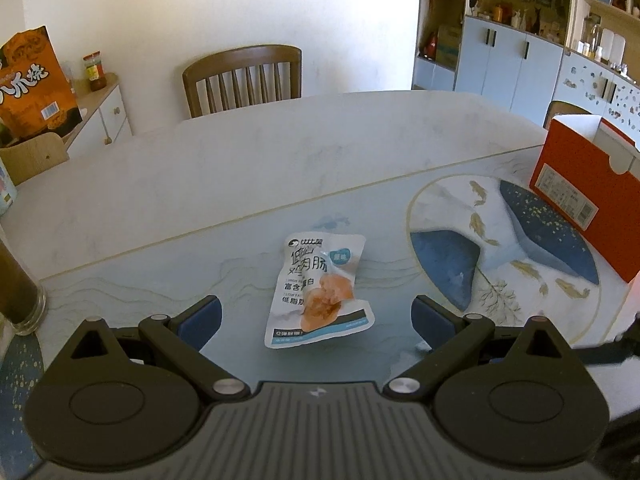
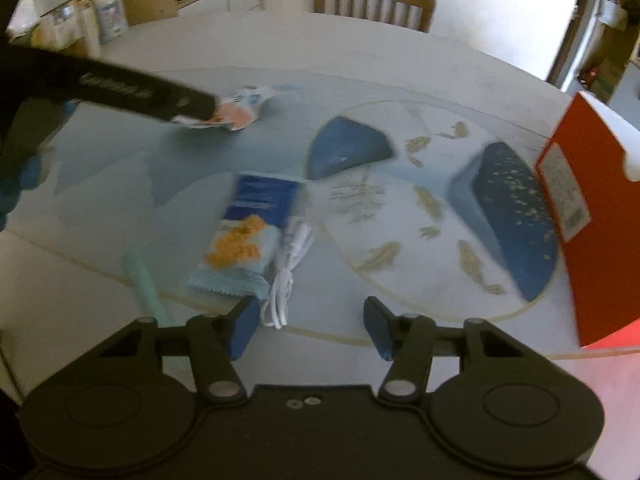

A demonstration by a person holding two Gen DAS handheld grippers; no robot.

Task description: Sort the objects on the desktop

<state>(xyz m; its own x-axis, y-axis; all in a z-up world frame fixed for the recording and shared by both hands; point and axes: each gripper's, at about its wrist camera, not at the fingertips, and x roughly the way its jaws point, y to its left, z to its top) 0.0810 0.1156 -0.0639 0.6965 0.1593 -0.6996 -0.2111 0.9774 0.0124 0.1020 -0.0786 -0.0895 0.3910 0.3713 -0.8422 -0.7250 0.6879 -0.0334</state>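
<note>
A white snack packet with an orange picture lies flat on the patterned mat. My left gripper is open just above it, a blue pad on either side of the packet's near end, neither touching it. In the right wrist view the same packet shows far left under a black bar of the left tool. My right gripper stands open with nothing between its pads. A coiled white cable lies just ahead of its left finger, beside a blue snack packet and a pale green stick.
An open red box stands on the right of the table. A glass jar with dark contents stands at the left edge. A wooden chair is behind the table, and an orange bag sits on a side cabinet.
</note>
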